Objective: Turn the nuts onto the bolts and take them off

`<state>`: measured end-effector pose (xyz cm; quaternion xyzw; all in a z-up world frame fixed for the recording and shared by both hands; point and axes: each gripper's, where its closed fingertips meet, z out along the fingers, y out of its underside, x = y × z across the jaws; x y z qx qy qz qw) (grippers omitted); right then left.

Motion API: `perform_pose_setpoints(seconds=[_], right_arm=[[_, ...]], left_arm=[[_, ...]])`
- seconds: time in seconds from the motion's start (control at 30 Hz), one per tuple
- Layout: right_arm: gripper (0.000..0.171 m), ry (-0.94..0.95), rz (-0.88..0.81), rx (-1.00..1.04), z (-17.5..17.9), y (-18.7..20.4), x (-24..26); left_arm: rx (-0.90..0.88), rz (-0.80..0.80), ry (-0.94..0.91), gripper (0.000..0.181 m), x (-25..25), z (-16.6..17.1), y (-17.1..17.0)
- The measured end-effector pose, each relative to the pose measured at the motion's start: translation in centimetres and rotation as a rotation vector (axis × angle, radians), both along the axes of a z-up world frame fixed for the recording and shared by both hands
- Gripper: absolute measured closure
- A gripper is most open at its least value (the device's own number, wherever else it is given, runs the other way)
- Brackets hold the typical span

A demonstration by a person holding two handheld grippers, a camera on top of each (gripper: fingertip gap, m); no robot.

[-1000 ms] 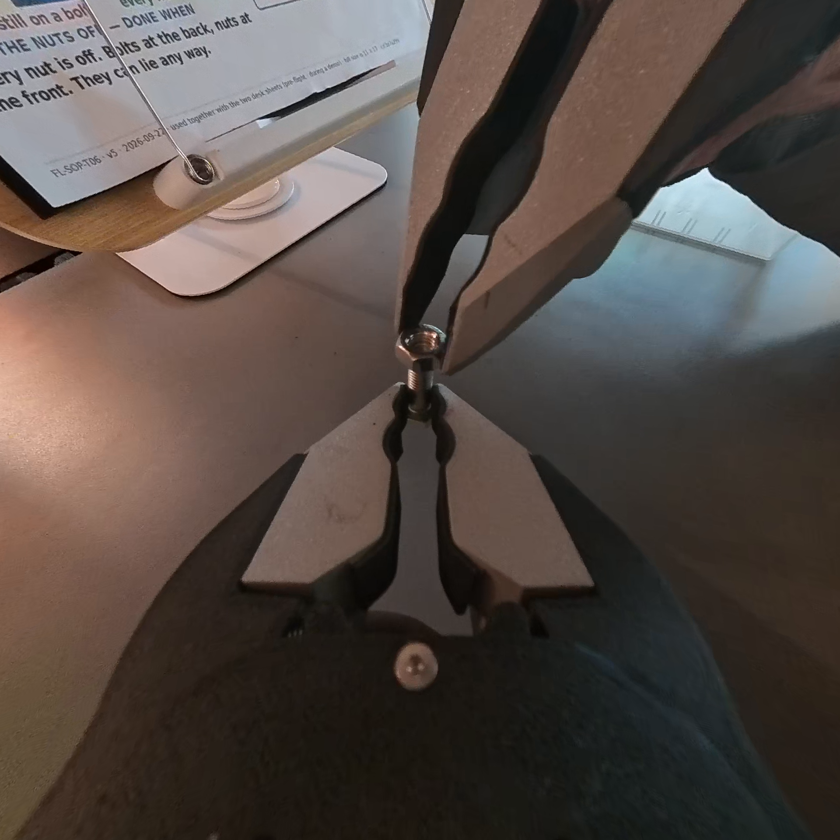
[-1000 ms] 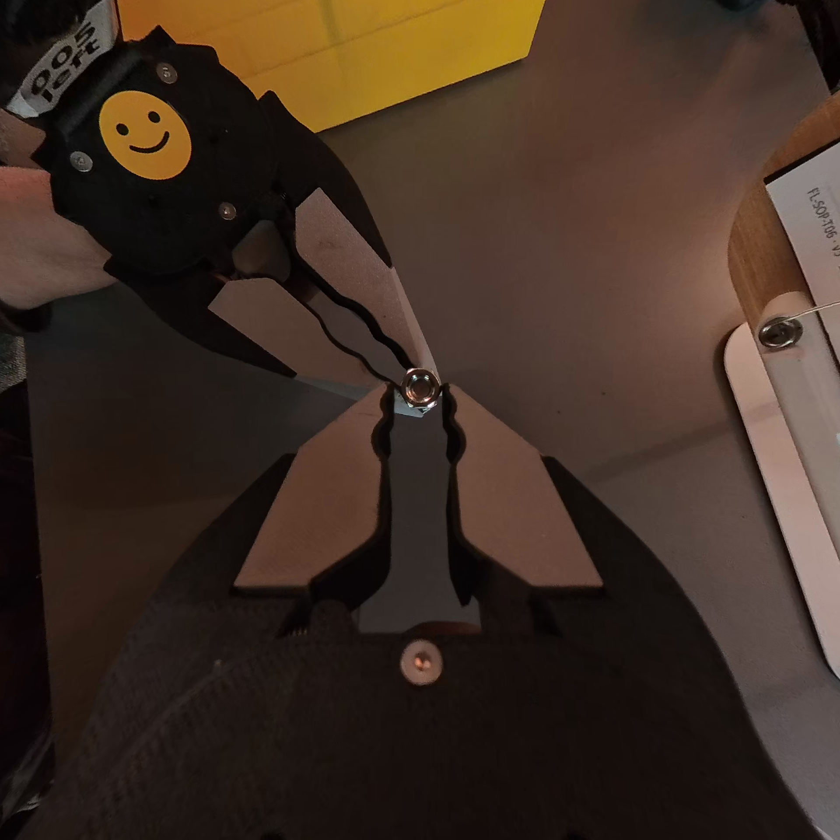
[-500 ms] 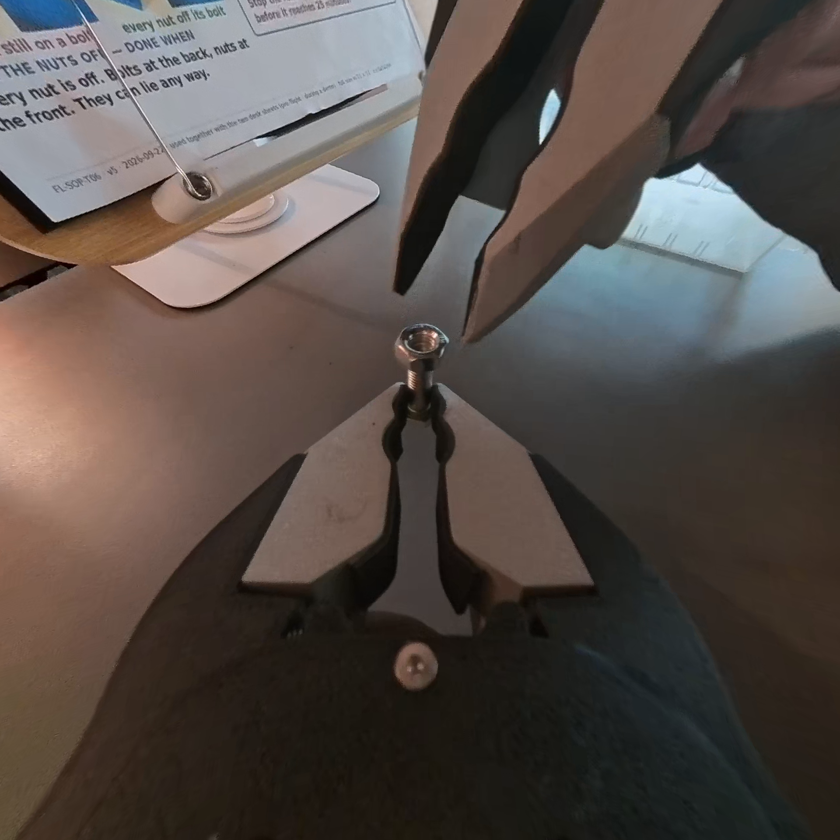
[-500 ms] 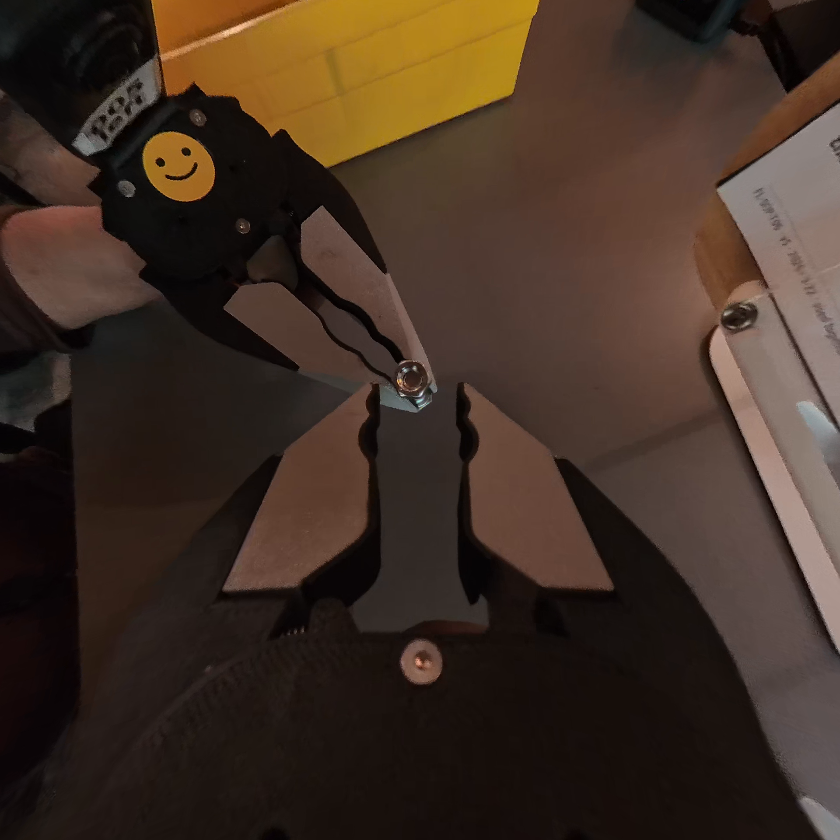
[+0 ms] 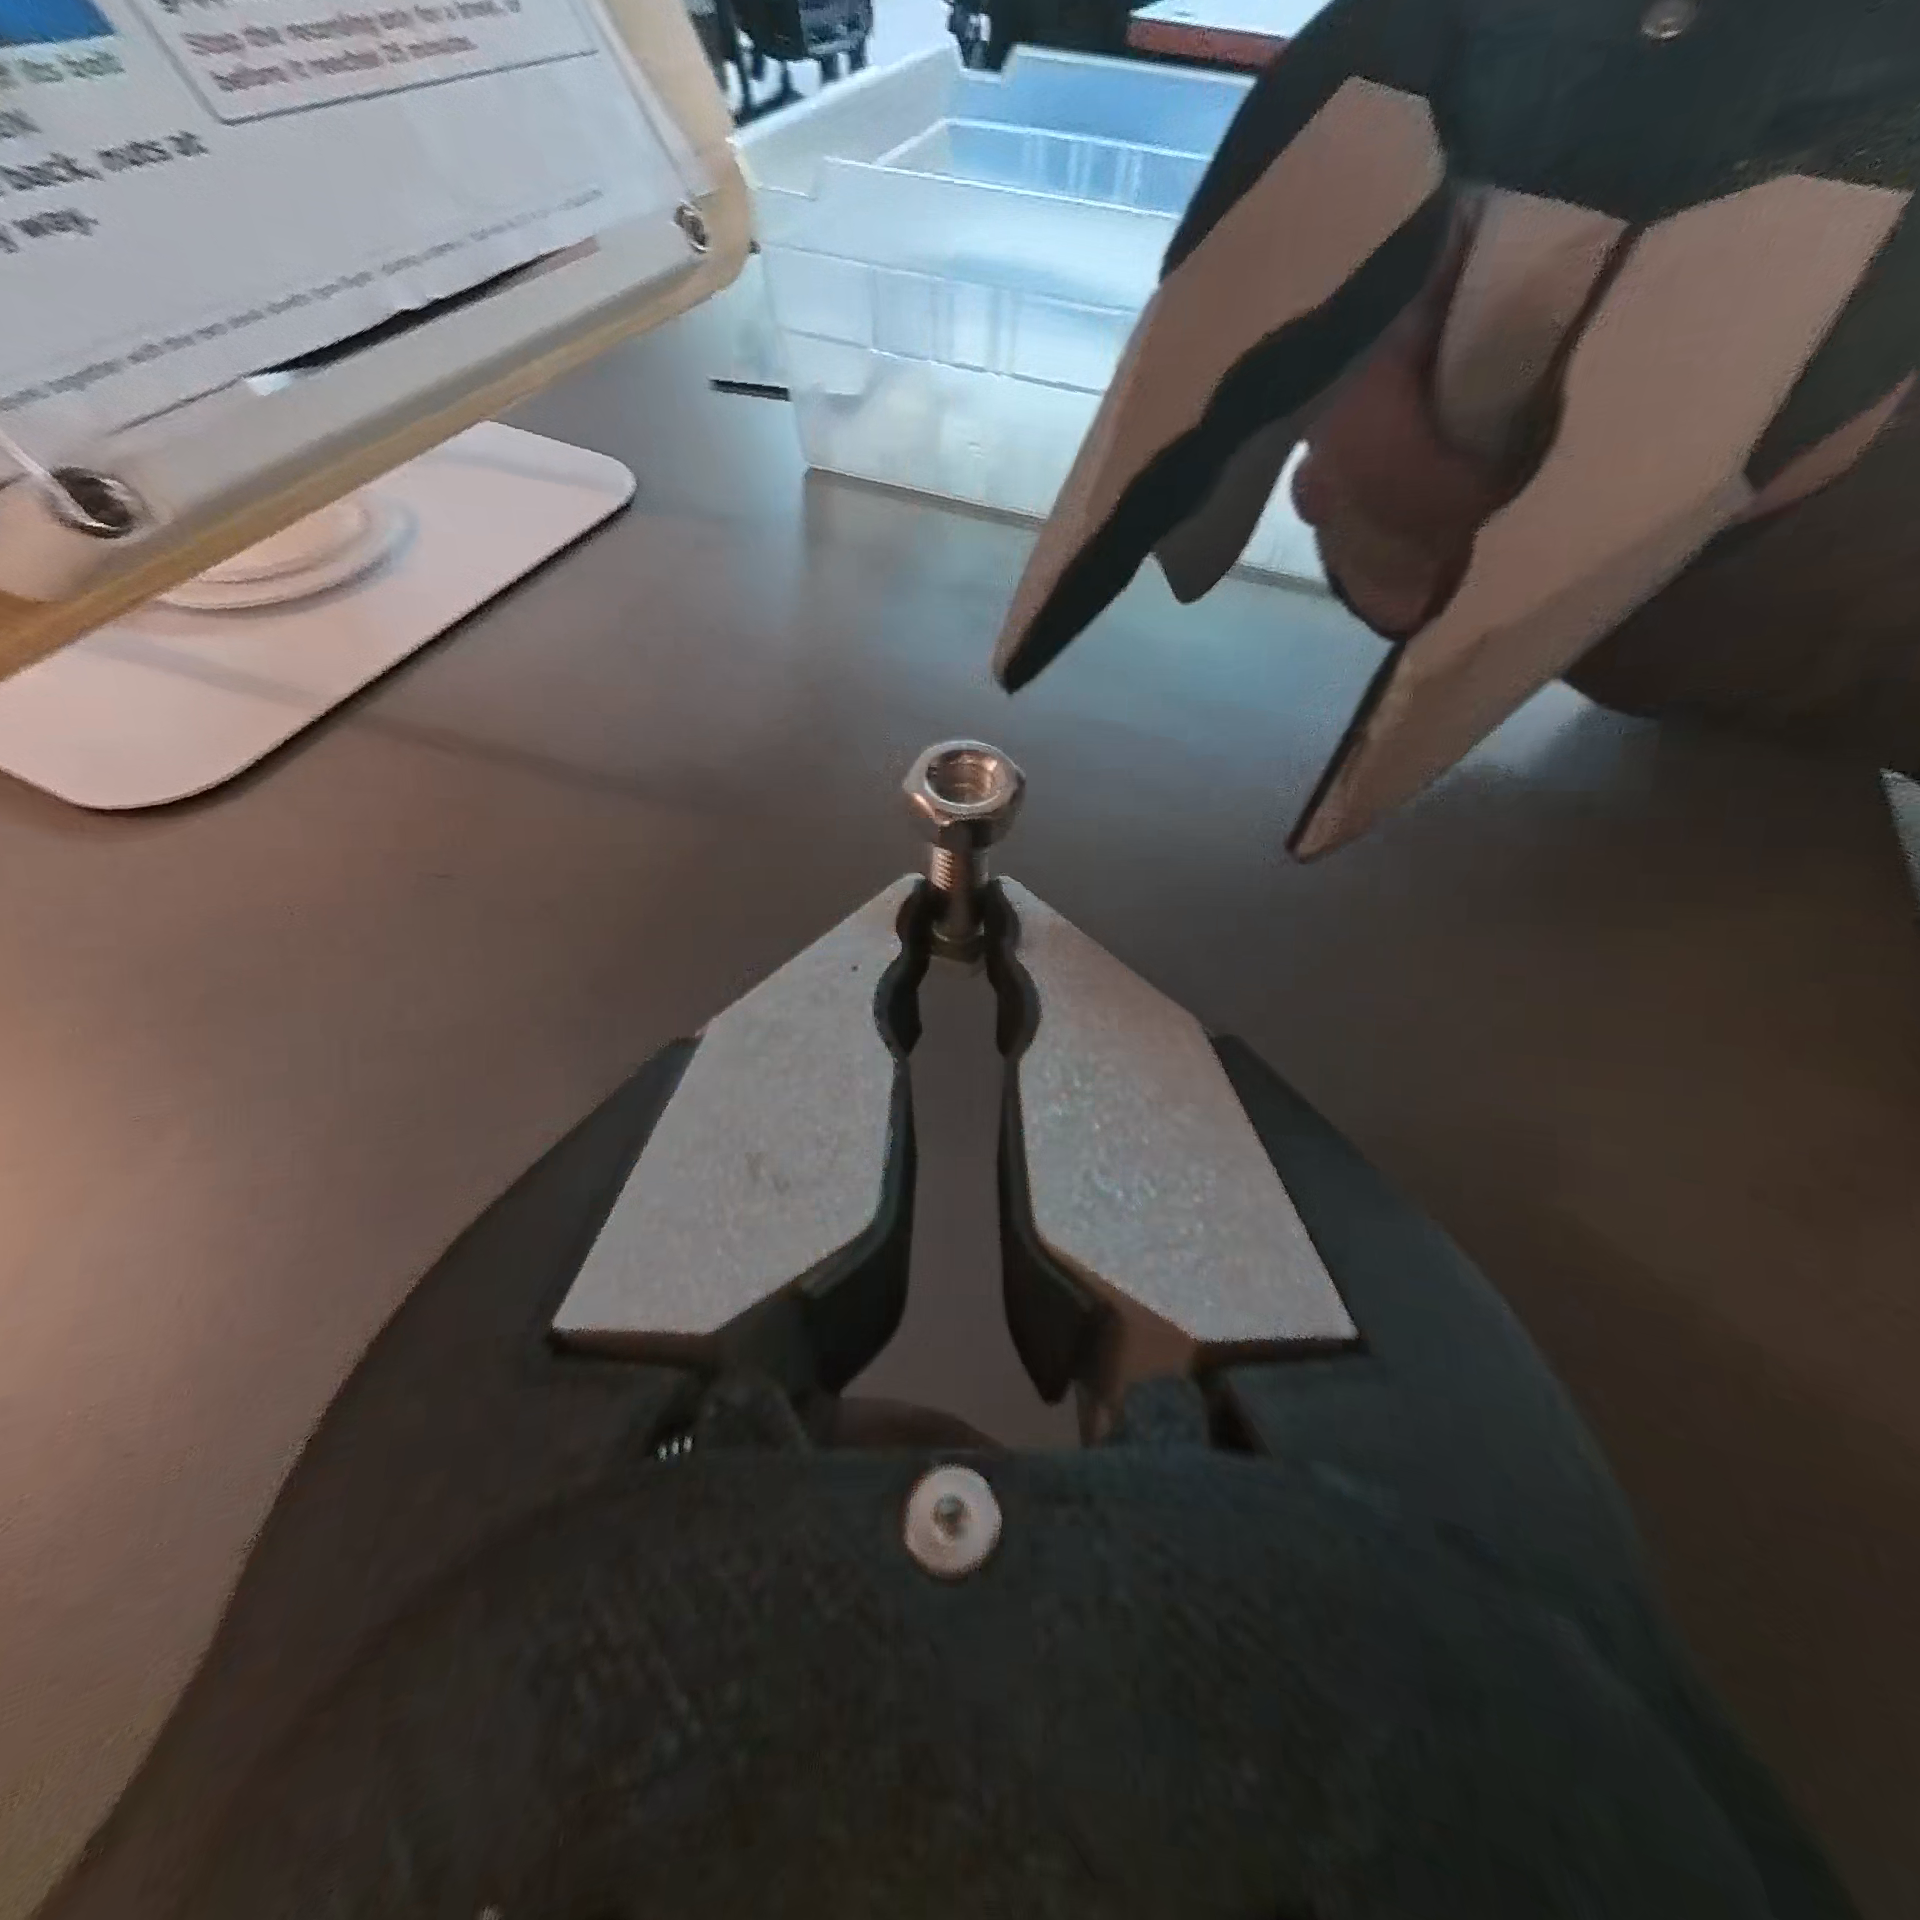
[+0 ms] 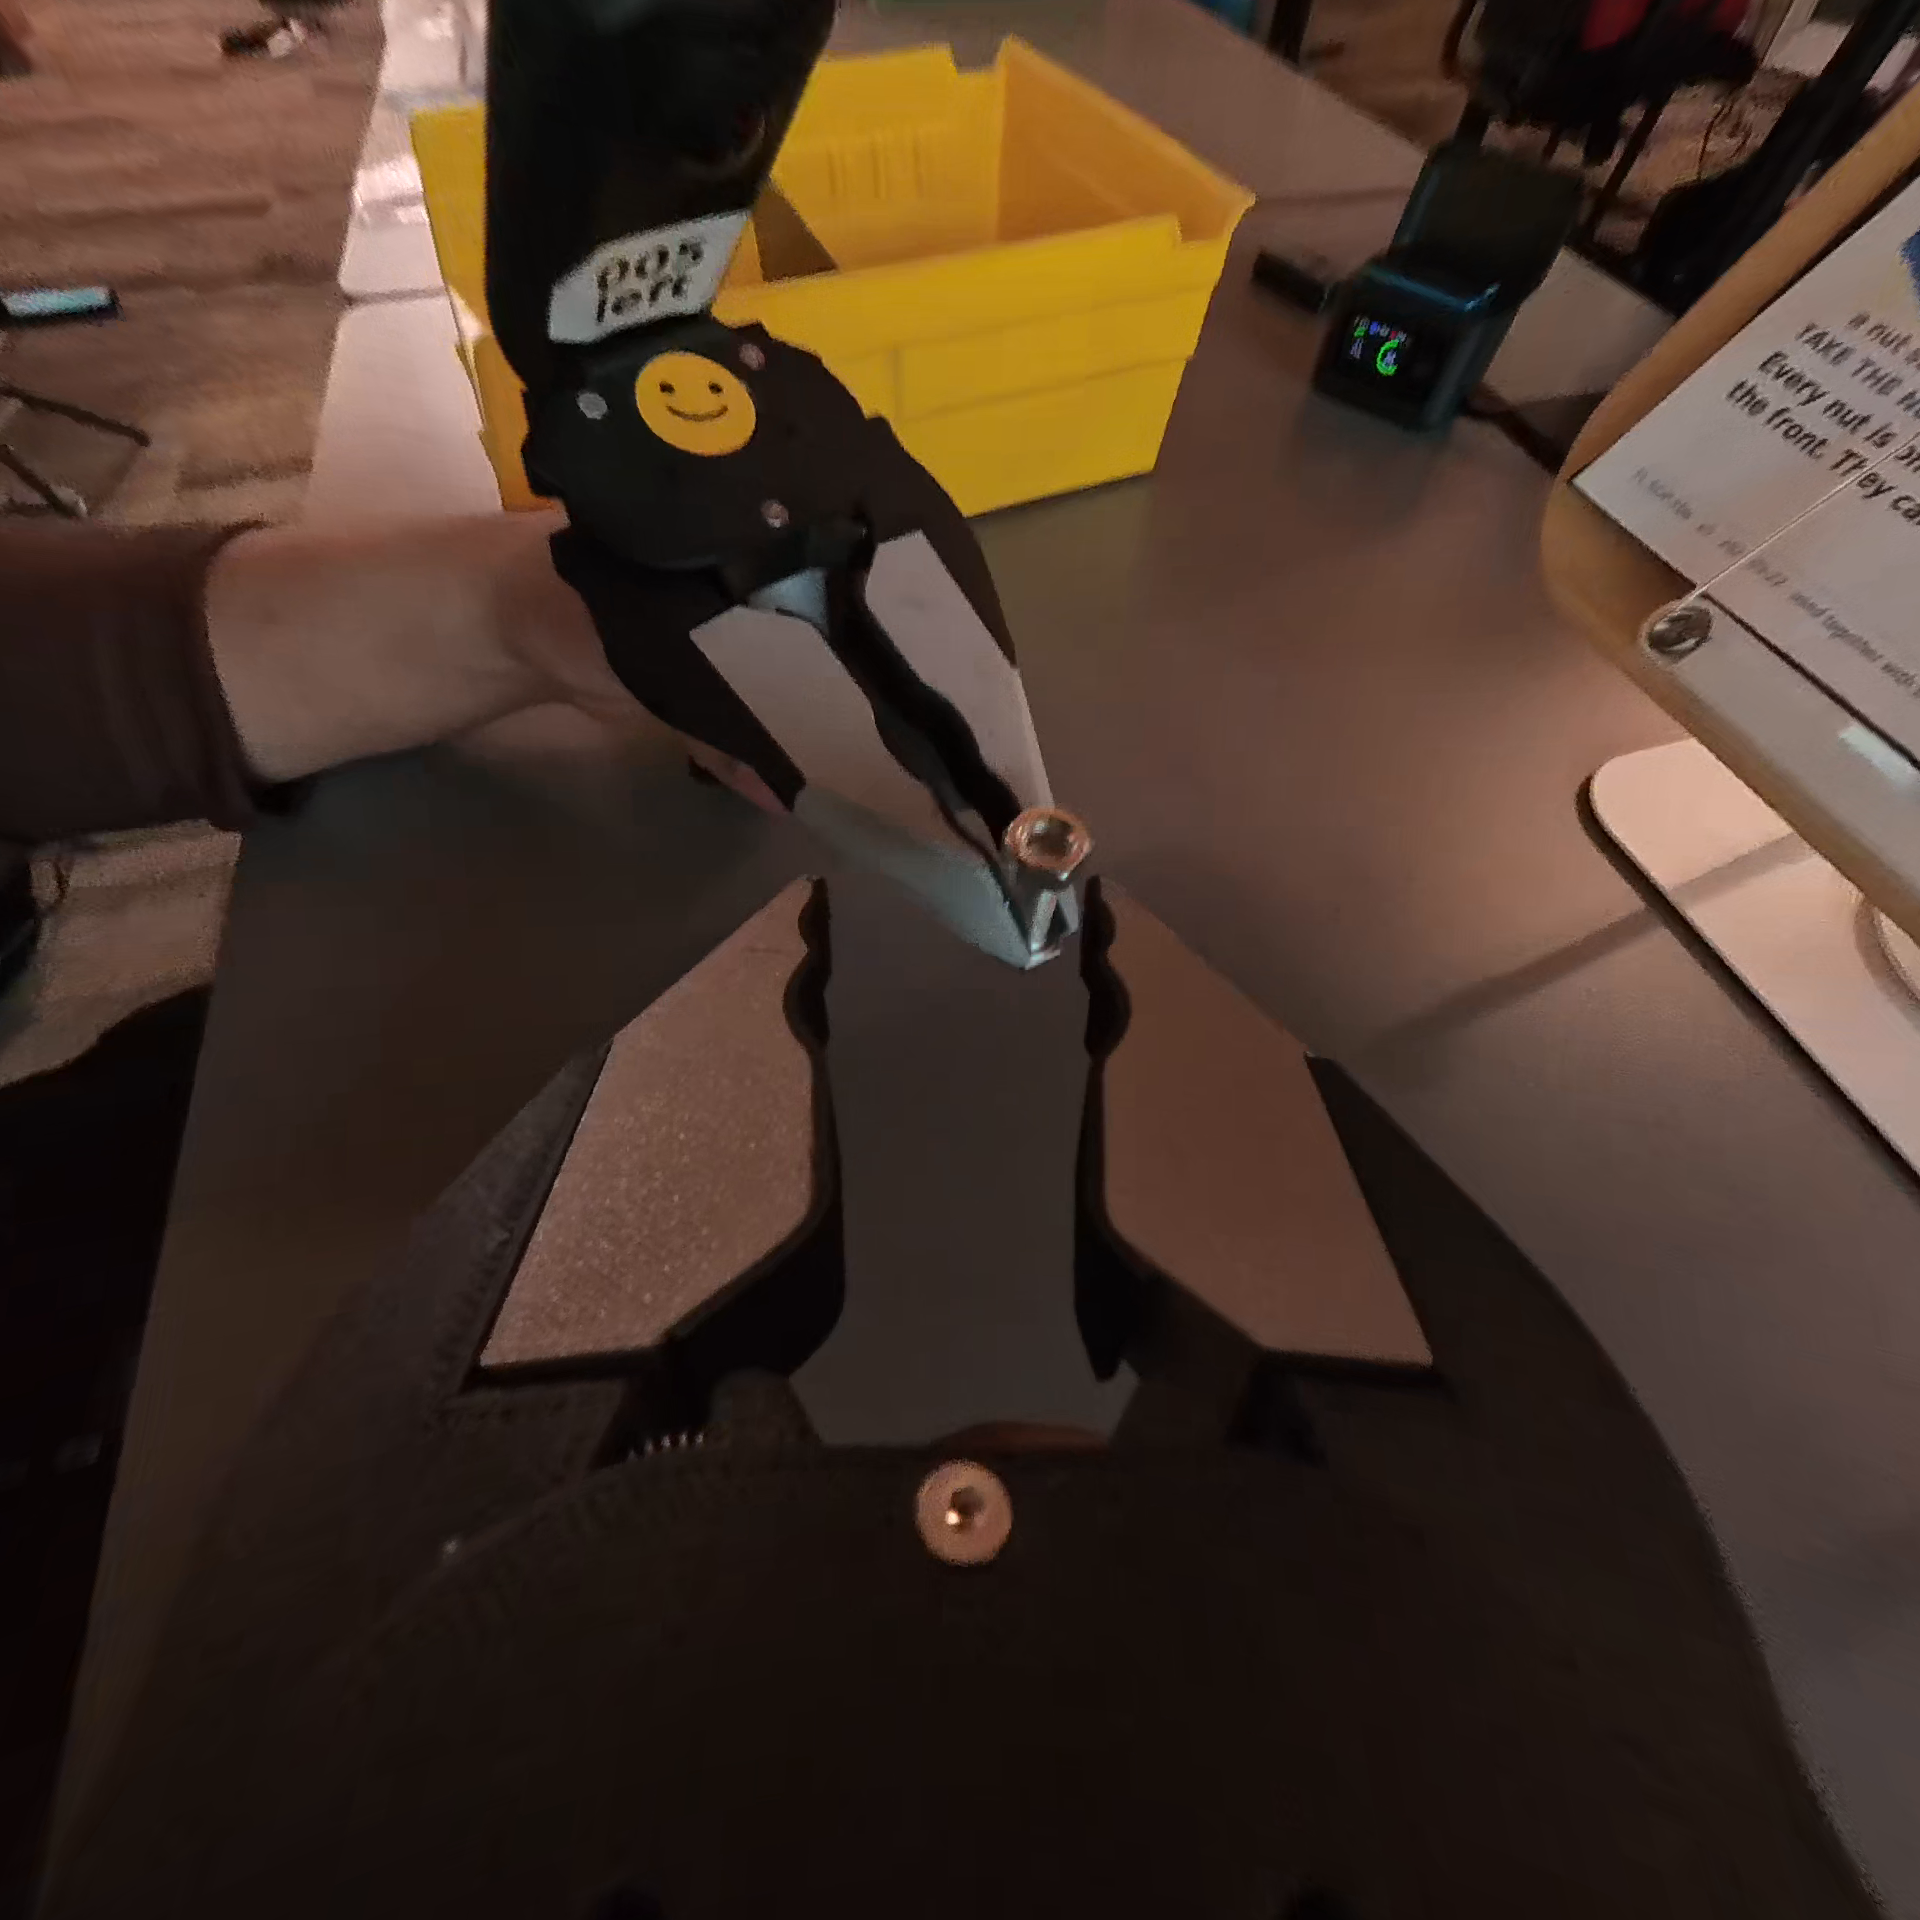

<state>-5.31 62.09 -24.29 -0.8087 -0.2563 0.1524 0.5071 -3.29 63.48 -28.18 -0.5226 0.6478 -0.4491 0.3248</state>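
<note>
My left gripper (image 5: 954, 920) is shut on a small steel bolt (image 5: 949, 891) and holds it upright above the dark table. A hex nut (image 5: 964, 785) sits threaded on the bolt's top end. My right gripper (image 6: 951, 909) is open and empty. In the left wrist view it (image 5: 1153, 753) hangs up and to the right of the nut, apart from it. In the right wrist view the left gripper (image 6: 1023, 925) comes in from the upper left with the nut (image 6: 1046, 836) showing just beyond my right fingertips.
A wooden stand with a printed sheet (image 5: 312, 208) on a white base (image 5: 312, 623) stands at the left. A clear plastic bin (image 5: 987, 260) is behind. A yellow bin (image 6: 935, 312) and a small dark device with a screen (image 6: 1392, 343) sit farther back on the table (image 5: 312, 1039). The gap from one gripper's tips to the other's is roughly 5 cm.
My right gripper let go of the nut, opened wider and drew back up and to the right. The left gripper still holds the bolt with the nut on it.
</note>
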Motion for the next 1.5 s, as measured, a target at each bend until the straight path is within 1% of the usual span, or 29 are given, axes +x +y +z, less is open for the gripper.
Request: perform_pose_setpoints(seconds=[0.13,0.27,0.53,0.67,1.13,1.5], right_arm=[[0.126,0.065,0.018,0.042,0.7,0.0,0.1],[0.128,0.115,0.044,0.055,0.9,-0.1,0.0],[0.129,0.063,0.056,0.035,-0.1,-0.1,-0.6],[0.130,0.075,0.065,0.021,-0.4,-0.1,-0.6],[0.133,0.060,0.053,0.011,-0.7,0.0,-0.4],[0.133,0.055,0.053,0.015,-0.7,0.0,-0.6]], left_arm=[[-0.035,-0.069,-0.012,0.174,-0.2,0.3,-1.4],[-0.017,-0.073,-0.006,0.173,-0.3,0.3,-1.4],[-0.011,-0.097,-0.004,0.173,-0.2,0.1,-2.1],[-0.012,-0.096,-0.009,0.174,-0.2,0.2,-2.1],[-0.018,-0.063,-0.013,0.173,-0.1,0.3,-1.3],[-0.009,-0.070,-0.010,0.173,-0.1,0.3,-1.5]])
